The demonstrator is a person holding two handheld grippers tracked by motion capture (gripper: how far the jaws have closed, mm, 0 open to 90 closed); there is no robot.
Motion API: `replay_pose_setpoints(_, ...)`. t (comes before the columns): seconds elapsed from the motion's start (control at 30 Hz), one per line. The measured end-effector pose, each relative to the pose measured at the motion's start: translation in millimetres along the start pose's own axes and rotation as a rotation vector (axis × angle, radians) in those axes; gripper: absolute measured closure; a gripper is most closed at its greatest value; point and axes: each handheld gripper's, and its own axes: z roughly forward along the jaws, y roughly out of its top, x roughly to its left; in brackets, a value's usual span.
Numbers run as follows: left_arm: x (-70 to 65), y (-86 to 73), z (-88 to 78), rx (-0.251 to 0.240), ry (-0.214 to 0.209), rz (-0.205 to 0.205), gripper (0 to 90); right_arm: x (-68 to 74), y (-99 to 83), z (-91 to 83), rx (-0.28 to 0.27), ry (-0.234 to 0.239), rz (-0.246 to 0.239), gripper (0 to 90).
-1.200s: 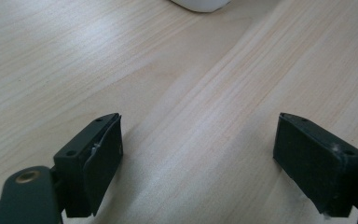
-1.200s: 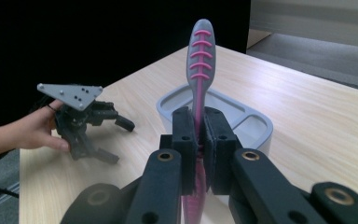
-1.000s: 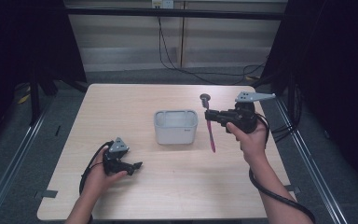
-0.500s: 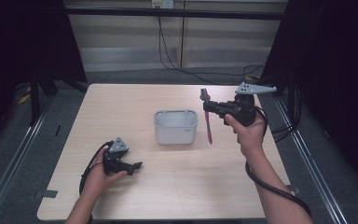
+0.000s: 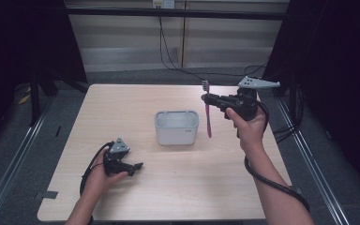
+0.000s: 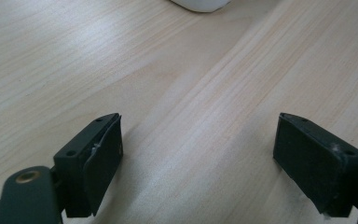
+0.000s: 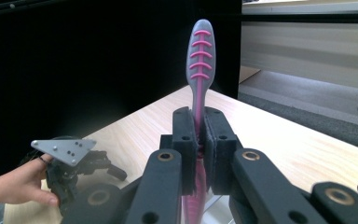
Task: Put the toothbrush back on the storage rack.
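The left gripper rests idle on the pale wooden table, jaws spread on nothing. One white rectangular plastic bin sits mid-table – likely the drop spot. Right of it, the right gripper pinches one pink-and-grey plastic toothbrush upright, in the air just beside the bin – probably for lowering in

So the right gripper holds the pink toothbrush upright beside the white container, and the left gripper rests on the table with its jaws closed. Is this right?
Not fully. The left gripper has its jaws open, standing wide apart over bare wood, as the left gripper view shows. The rest holds: the right gripper is shut on the pink toothbrush, upright beside the white container, and the left one rests on the table.
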Motion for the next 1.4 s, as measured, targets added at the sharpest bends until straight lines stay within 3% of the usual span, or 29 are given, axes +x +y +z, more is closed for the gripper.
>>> replay_pose_setpoints(0.83,-0.4,-0.1,0.3,-0.005,0.0,-0.006,15.5,-4.2,19.7,17.5,-0.072,-0.031,-0.018,84.7)
replay_pose_setpoints(1.4,-0.4,-0.1,0.3,-0.004,0.001,-0.006,15.5,-6.2,19.7,34.6,-0.101,-0.031,-0.02,84.7)
